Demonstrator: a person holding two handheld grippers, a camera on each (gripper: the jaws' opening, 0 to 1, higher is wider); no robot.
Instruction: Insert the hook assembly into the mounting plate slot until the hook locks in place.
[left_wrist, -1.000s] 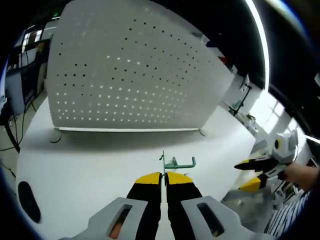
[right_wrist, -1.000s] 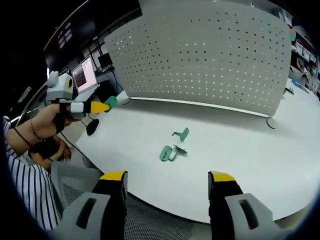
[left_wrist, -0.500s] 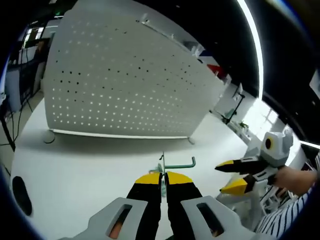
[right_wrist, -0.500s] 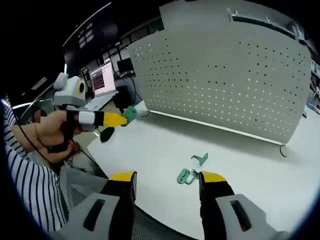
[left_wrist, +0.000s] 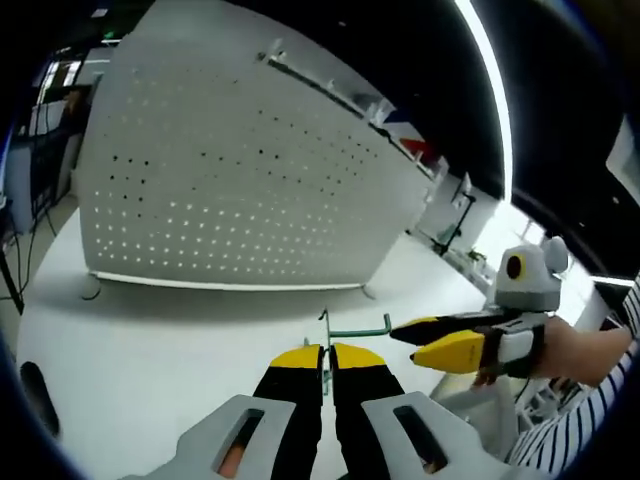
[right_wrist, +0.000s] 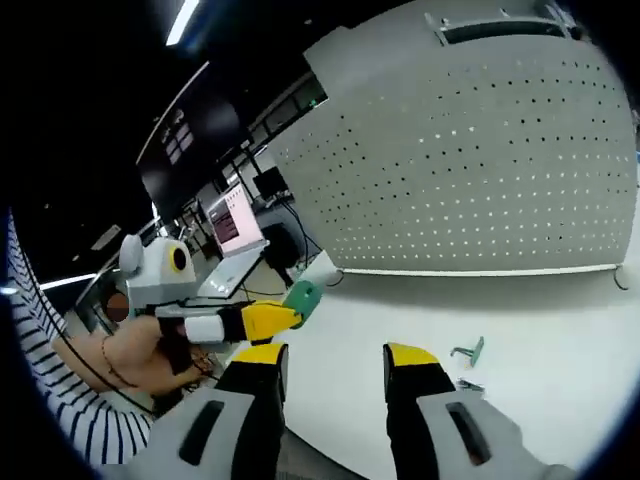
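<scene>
Hook assembly (left_wrist: 350, 330) clamped in left gripper (left_wrist: 327, 352) fingers, right gripper (right_wrist: 330, 358) fingers apart, insertion into perforated mounting plate (left_wrist: 230, 190) outstanding

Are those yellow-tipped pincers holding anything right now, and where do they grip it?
The left gripper is shut on a green hook, pinching its flat plate end; the hooked arm sticks out sideways. The right gripper is open and holds nothing.

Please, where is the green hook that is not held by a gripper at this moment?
In the right gripper view, the loose green hook lies on the white table, right of the right gripper, before the pegboard.
</scene>
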